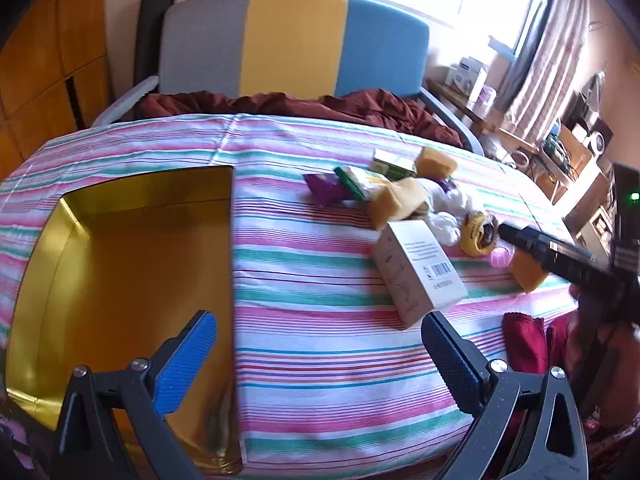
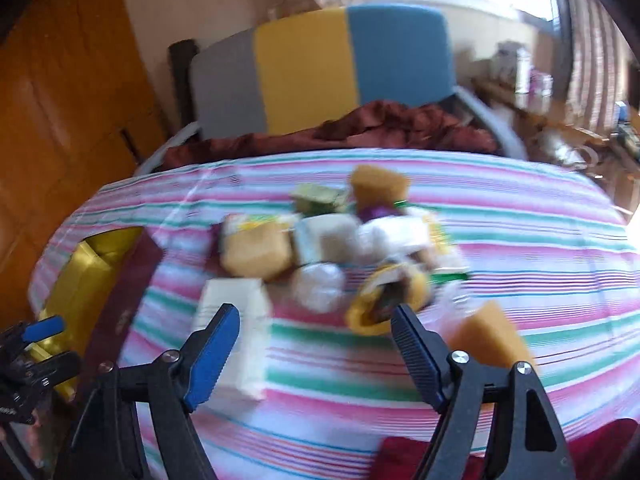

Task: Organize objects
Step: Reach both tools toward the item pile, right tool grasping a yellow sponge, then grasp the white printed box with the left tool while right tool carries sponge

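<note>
The job is to gather the loose things into the gold tin (image 1: 120, 264), which sits open at the left of the left wrist view on the striped cloth (image 1: 320, 344) covering the table. The pile lies at centre right of that view: a white box (image 1: 418, 270) nearest, yellow sponges (image 1: 394, 200) behind it, a yellow roll (image 1: 478, 234) and white wrapped bundles (image 1: 448, 210) to the right.

The left gripper (image 1: 320, 364) has its jaws spread wide with nothing between them, one blue pad over the tin and the other just short of the white box. The right gripper (image 2: 314, 346) is also released and holds nothing; the box and the yellow roll show just beyond its pads.

To do this step well, I judge the right gripper should settle on one item at the pile's near edge, most likely the white box, and close across its narrow faces so the neighbours are not dragged along. The soft cloth may bunch, so a lift clear of it is safer than a slide.

The left wrist view is sharp and shows the tin's bare inside, plus the right gripper coming in from the right edge. The right wrist view is blurred, yet it shows another sponge (image 2: 490, 338) at lower right and more of the middle of the pile.
</note>
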`<act>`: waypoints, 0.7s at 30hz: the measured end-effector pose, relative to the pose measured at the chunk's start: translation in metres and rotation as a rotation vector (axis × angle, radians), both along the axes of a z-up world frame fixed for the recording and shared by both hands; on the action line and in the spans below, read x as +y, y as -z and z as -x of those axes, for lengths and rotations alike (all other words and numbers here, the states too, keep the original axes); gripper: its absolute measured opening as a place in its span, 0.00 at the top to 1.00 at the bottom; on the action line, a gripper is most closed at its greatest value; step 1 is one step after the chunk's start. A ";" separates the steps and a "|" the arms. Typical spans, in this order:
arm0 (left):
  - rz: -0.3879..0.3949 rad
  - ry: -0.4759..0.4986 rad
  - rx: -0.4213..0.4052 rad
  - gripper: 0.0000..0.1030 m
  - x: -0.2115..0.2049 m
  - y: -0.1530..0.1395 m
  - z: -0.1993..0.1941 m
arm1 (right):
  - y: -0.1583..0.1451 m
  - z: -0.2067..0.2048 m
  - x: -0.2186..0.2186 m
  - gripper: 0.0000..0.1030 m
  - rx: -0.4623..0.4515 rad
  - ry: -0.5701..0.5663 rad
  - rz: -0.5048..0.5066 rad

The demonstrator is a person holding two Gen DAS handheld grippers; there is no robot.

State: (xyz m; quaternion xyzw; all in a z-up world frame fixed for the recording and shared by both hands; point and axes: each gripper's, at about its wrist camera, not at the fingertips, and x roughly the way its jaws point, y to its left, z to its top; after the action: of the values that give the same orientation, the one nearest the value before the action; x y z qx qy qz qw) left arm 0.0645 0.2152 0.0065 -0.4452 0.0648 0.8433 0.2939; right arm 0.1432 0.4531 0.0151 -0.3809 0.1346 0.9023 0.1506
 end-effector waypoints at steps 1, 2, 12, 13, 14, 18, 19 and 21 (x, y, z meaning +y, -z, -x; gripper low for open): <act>0.014 0.020 -0.015 0.00 0.008 0.004 0.000 | 0.001 -0.006 0.012 0.23 -0.031 0.086 -0.061; 0.024 0.037 -0.029 0.00 0.015 0.008 0.000 | 0.003 -0.010 0.023 0.23 -0.072 0.153 -0.114; 0.004 0.156 -0.024 0.00 0.070 0.027 -0.002 | 0.053 -0.034 0.097 0.23 -0.285 0.354 0.133; -0.001 0.163 -0.023 0.00 0.074 0.027 -0.001 | 0.055 -0.031 0.096 0.23 -0.296 0.353 0.129; -0.014 0.172 -0.019 0.00 0.080 0.029 0.000 | 0.057 -0.030 0.096 0.25 -0.295 0.349 0.142; -0.010 0.214 0.001 0.00 0.099 0.035 0.002 | 0.056 -0.032 0.088 0.47 -0.280 0.344 0.153; 0.001 0.232 0.008 0.00 0.105 0.038 0.001 | 0.053 -0.033 0.086 0.49 -0.272 0.345 0.143; 0.022 0.252 0.019 0.00 0.114 0.042 0.001 | 0.048 -0.035 0.087 0.51 -0.238 0.359 0.130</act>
State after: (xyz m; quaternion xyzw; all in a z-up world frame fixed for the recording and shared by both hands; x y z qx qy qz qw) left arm 0.0639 0.3288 -0.0357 -0.4288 0.1322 0.8032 0.3918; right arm 0.1782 0.5404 -0.0325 -0.4636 0.2393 0.7992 0.2985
